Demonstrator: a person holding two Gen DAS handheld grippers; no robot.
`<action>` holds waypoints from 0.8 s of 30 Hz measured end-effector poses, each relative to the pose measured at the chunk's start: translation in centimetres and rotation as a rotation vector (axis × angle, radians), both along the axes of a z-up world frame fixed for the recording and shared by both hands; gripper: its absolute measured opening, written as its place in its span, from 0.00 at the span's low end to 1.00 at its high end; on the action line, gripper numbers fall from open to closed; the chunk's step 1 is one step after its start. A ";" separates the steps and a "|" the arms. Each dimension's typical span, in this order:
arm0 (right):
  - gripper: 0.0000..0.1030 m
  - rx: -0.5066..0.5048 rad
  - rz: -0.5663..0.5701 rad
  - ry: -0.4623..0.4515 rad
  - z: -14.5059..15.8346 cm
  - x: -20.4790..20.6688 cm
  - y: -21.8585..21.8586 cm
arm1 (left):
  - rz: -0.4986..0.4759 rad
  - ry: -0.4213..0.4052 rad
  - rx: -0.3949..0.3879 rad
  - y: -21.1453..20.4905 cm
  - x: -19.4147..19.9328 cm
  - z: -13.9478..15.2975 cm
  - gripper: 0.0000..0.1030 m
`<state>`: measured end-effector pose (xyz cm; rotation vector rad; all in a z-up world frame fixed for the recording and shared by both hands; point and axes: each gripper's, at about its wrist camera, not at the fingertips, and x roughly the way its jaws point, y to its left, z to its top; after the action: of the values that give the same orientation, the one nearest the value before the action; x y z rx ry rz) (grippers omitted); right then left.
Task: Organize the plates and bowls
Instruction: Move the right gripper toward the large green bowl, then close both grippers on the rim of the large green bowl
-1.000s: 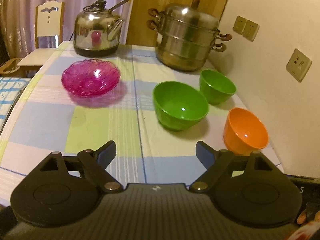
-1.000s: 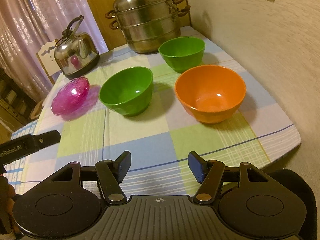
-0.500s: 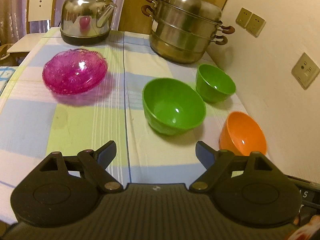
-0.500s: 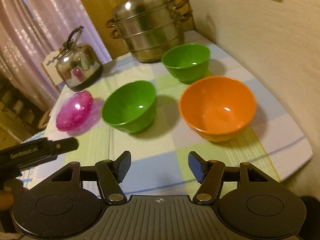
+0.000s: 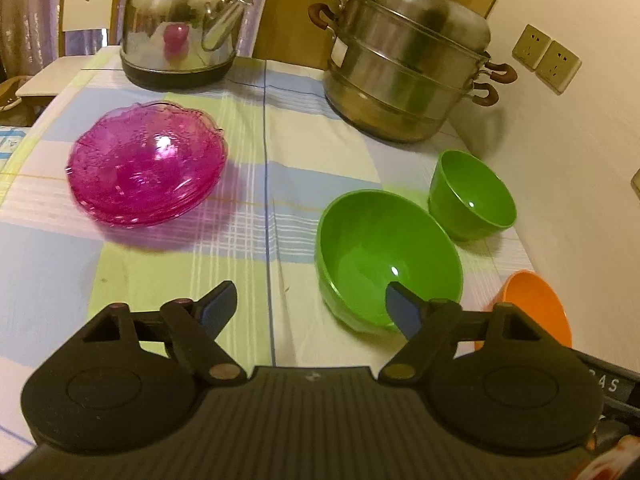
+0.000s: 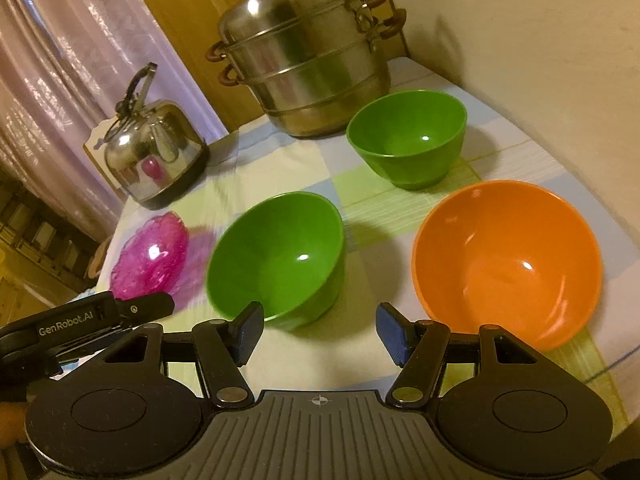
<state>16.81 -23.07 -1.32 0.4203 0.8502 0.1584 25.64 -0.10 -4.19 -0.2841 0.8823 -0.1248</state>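
Note:
A stack of pink glass plates [image 5: 146,176] lies on the left of the checked tablecloth [image 5: 248,240]. To its right stand a large green bowl [image 5: 384,248], a smaller green bowl [image 5: 472,196] behind it and an orange bowl [image 5: 536,304] by the wall. My left gripper [image 5: 310,300] hovers over the cloth just before the large green bowl; its jaws are closing with nothing between them. My right gripper [image 6: 319,322] is open and empty, low between the large green bowl [image 6: 276,256] and the orange bowl [image 6: 508,256].
A steel kettle [image 5: 180,28] and a stacked steel steamer pot [image 5: 404,60] stand at the back of the table. The wall with sockets [image 5: 546,58] runs along the right edge. A white chair [image 5: 88,0] is behind the far left corner.
Both grippers have moved forward over the table, so the bowls and plates appear larger and nearer. The left gripper's fingers have come slightly closer together.

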 end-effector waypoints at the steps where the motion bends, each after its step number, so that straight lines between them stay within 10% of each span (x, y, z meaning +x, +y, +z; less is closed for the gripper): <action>1: 0.61 0.001 -0.001 0.002 -0.2 0.4 0.1 | -0.007 0.004 -0.003 -0.2 0.5 -0.2 0.72; 24: 0.35 -0.038 0.005 0.054 -4.2 7.5 1.4 | -0.092 0.055 0.017 -2.0 7.8 -3.9 0.31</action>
<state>24.36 -21.70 -5.55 0.3881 0.9057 0.1360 33.39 -2.08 -8.09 -0.2320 0.9505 -0.1958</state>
